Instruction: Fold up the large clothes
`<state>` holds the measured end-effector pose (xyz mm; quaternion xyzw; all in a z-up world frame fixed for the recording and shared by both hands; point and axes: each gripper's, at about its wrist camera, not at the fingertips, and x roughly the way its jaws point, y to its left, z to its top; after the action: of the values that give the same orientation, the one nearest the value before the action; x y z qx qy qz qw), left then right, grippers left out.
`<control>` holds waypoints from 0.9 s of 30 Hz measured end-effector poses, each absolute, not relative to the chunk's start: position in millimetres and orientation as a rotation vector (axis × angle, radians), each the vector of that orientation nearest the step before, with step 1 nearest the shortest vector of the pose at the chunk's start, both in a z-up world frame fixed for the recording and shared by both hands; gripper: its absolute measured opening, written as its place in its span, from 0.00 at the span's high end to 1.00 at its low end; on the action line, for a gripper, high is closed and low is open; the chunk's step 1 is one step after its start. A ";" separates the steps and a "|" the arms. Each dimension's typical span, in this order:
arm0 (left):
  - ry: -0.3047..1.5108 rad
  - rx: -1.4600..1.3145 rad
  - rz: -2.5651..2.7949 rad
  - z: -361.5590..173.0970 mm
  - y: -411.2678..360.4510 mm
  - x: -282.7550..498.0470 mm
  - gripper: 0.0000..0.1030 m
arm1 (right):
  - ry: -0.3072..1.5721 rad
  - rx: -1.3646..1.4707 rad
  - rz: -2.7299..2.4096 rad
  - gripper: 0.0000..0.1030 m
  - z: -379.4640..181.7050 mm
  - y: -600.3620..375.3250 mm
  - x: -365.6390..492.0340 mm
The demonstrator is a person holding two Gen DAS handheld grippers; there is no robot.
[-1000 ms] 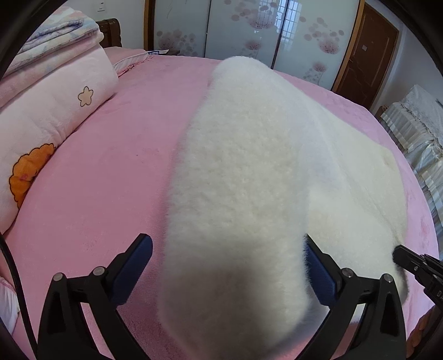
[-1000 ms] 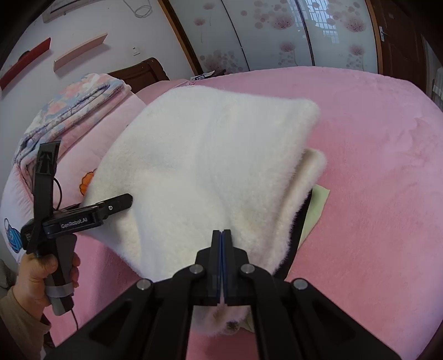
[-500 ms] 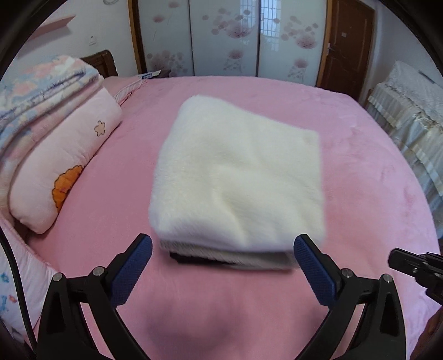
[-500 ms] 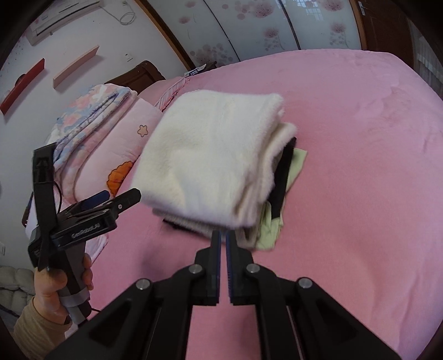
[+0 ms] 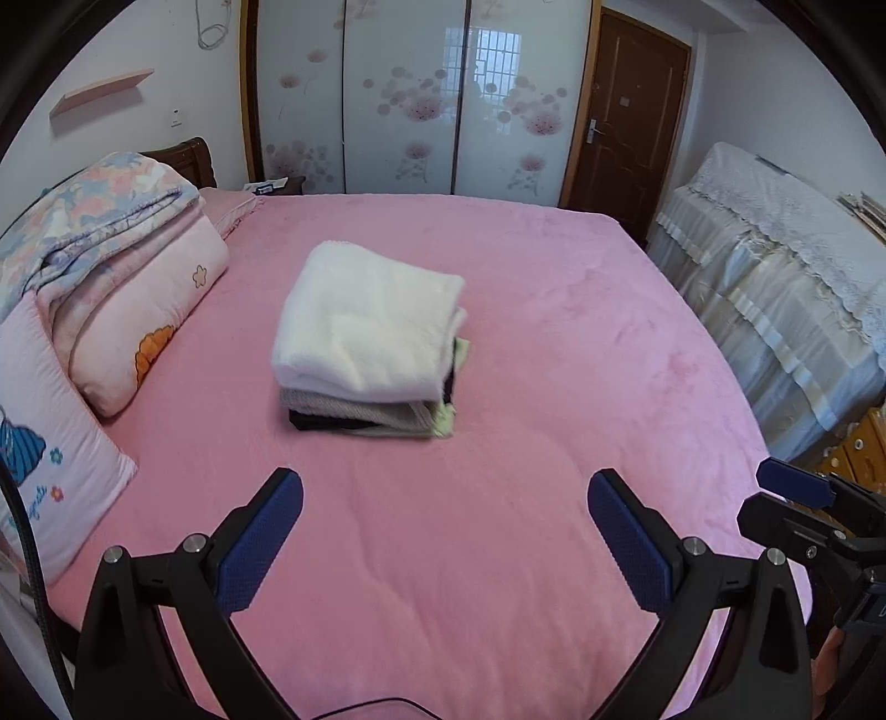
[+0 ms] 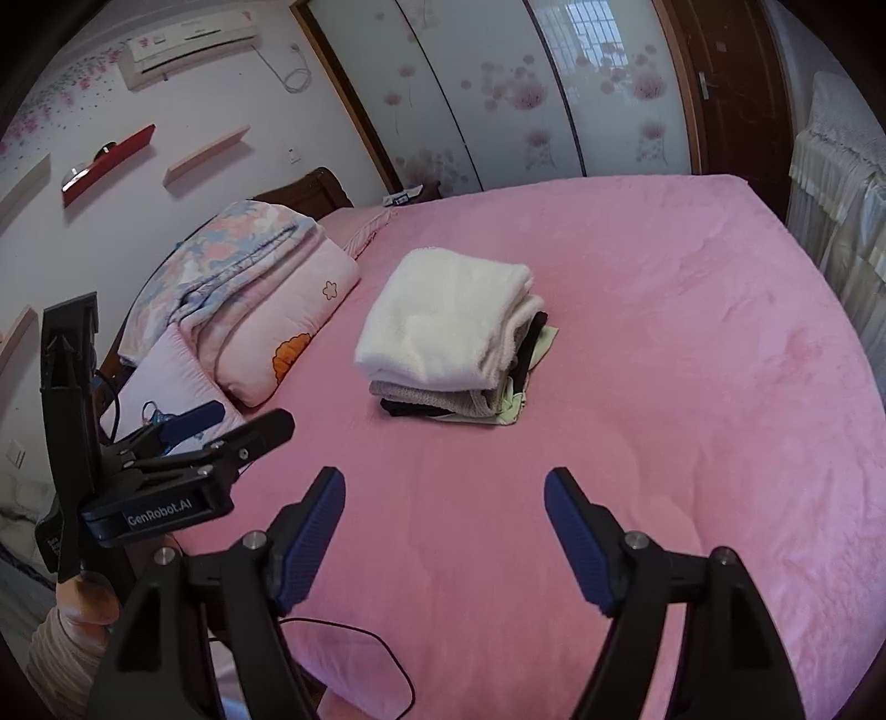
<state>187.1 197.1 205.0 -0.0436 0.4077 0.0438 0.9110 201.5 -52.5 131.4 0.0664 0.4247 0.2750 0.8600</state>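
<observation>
Bed: a pink plush cover (image 5: pixel 554 332) fills the scene, smooth, with a few shallow creases near the grippers.
Room: sliding wardrobe doors (image 5: pixel 404 99) printed with pink flowers stand at the far wall, a brown door (image 5: pixel 626 127) to their right; a lace-draped piece of furniture (image 5: pixel 775 266) runs along the right side.
Bedding: a folded floral quilt (image 5: pixel 94 216) lies on a pink comforter (image 5: pixel 138 310) at the far left, with a pink pillow (image 5: pixel 50 459) nearer.
Wall: in the right wrist view an air conditioner (image 6: pixel 188 50) and small shelves (image 6: pixel 108 163) hang at the upper left.
Stack: a white fleece garment (image 5: pixel 365 327) lies folded on top of a pile of folded clothes (image 5: pixel 382 415) — grey, black and pale green layers show beneath it.
Stack position: mid-bed, just right of the comforter, well apart from both grippers.
Stack axis: its long side runs near to far, tilted slightly to the left at the far end; the layered open edges face right, the rounded fold faces near.
Left gripper (image 5: pixel 446 531): jaws spread wide, nothing between them, above the near part of the bed.
Right gripper (image 6: pixel 446 526): jaws likewise apart and empty — its tip also shows at the right edge of the left wrist view.
</observation>
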 end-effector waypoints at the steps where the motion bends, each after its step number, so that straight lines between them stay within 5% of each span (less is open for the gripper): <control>1: 0.844 -0.094 0.089 205.0 191.3 175.8 0.01 | 0.891 0.130 0.565 0.27 133.2 -59.8 188.2; 12: 0.815 -0.056 0.183 198.5 125.6 62.6 0.01 | 0.857 0.122 0.471 0.26 114.0 -125.8 84.1; 16: 0.798 -0.073 0.166 186.7 112.2 36.1 0.01 | 0.822 0.154 0.441 0.18 103.2 -145.0 54.9; 27: 0.851 -0.136 0.148 110.8 90.6 6.0 0.01 | 0.761 0.148 0.283 0.15 54.3 -164.9 5.6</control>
<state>6.0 90.6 110.8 -0.0660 0.4121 0.0716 0.9059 5.6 -164.9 54.3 0.0719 0.3696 0.1373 0.9162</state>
